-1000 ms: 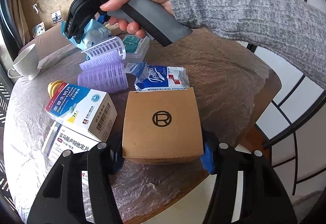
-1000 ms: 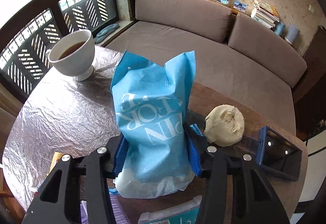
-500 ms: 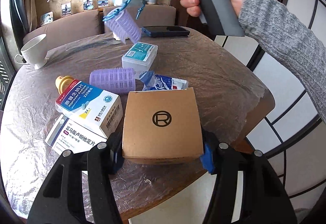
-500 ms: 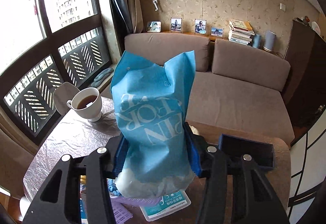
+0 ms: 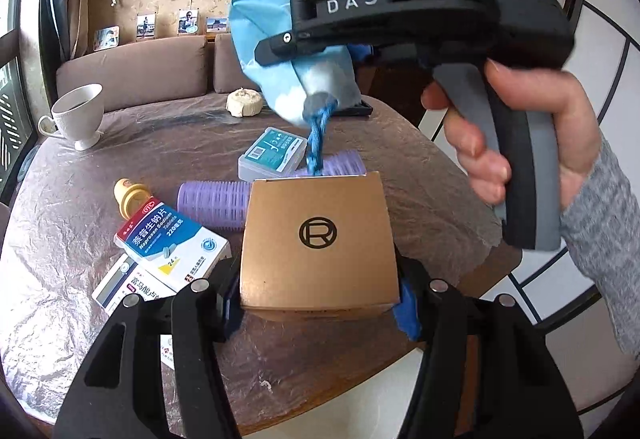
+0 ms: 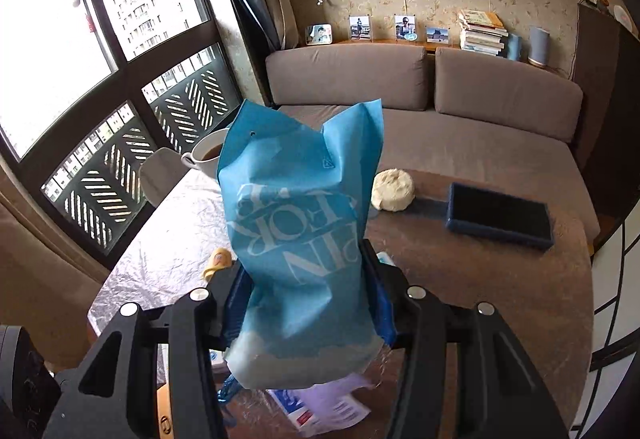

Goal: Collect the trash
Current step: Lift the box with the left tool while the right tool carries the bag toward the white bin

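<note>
Left wrist view: left claw [image 5: 320,303] pinching a brown cardboard box [image 5: 318,243] marked with a circled R, blue pads pressed to both sides, box held over the near edge of the foil-wrapped surface [image 5: 60,207]. Above the box, right claw [image 5: 304,79] gripped by a hand [image 5: 520,127] in a grey knit sleeve, clamped on a blue paper bag [image 5: 276,51] raised clear of the surface, a blue cord [image 5: 318,143] dangling from the bag's lower end down to just behind the box's far edge. Behind the box: two purple hair rollers [image 5: 212,203], a clear plastic case [image 5: 272,155] with a teal label. Left of the box: a blue-and-white medicine carton [image 5: 168,247] lying across a second white carton [image 5: 124,283], a yellow cap [image 5: 128,195] just beyond. Far left, a white cup [image 5: 78,115] of dark drink; near the far edge, a pale round lump [image 5: 244,104]

Right wrist view: right claw [image 6: 306,303] squeezed on the blue paper bag [image 6: 298,235], white upside-down lettering facing the camera, bag upright and filling the centre. Beyond it on the surface [image 6: 480,279]: the pale lump [image 6: 393,190], a dark blue tray [image 6: 500,217], the cup [image 6: 206,155] half hidden behind the bag. Brown sofa [image 6: 440,111] behind
</note>
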`<state>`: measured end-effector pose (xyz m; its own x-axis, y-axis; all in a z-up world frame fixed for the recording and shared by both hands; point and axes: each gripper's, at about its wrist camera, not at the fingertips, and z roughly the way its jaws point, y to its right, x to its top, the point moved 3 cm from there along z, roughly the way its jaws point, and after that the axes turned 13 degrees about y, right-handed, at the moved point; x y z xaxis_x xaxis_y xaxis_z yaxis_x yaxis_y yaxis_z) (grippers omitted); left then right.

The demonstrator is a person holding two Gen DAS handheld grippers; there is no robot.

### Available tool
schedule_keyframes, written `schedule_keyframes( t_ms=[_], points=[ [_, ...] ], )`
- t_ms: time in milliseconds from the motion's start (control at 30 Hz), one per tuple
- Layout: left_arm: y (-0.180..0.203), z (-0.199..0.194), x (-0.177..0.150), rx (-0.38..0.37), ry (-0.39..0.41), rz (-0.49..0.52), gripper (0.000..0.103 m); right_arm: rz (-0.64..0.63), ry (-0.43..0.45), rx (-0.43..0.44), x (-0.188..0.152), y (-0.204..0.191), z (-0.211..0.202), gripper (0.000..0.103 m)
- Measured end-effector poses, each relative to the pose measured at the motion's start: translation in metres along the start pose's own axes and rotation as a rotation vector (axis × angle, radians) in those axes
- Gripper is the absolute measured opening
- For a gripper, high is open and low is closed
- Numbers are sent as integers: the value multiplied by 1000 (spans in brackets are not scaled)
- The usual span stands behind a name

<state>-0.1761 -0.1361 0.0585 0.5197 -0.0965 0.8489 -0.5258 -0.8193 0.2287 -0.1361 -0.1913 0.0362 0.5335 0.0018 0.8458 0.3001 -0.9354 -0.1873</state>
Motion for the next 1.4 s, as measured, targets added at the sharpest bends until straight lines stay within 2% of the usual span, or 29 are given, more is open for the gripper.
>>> schedule_keyframes(
  t_ms=[133,367,600,900,1400],
  points=[
    [0,8,0,-4,-13,-37,59,33,30,14,-6,1,-23,51],
    [3,-1,-5,23,-15,-30,59,108,65,-28,-18,24,-64,51],
    [1,-22,-15,74,-19,-18,59,133,16,-70,-70,28,-96,51],
    [1,-40,-33,132,-33,-40,59,154,-65,-94,-135,13,-120,51],
    [16,-67,-67,193,-69,-38,59,130,-144,-69,-184,-6,-158,51]
  ],
)
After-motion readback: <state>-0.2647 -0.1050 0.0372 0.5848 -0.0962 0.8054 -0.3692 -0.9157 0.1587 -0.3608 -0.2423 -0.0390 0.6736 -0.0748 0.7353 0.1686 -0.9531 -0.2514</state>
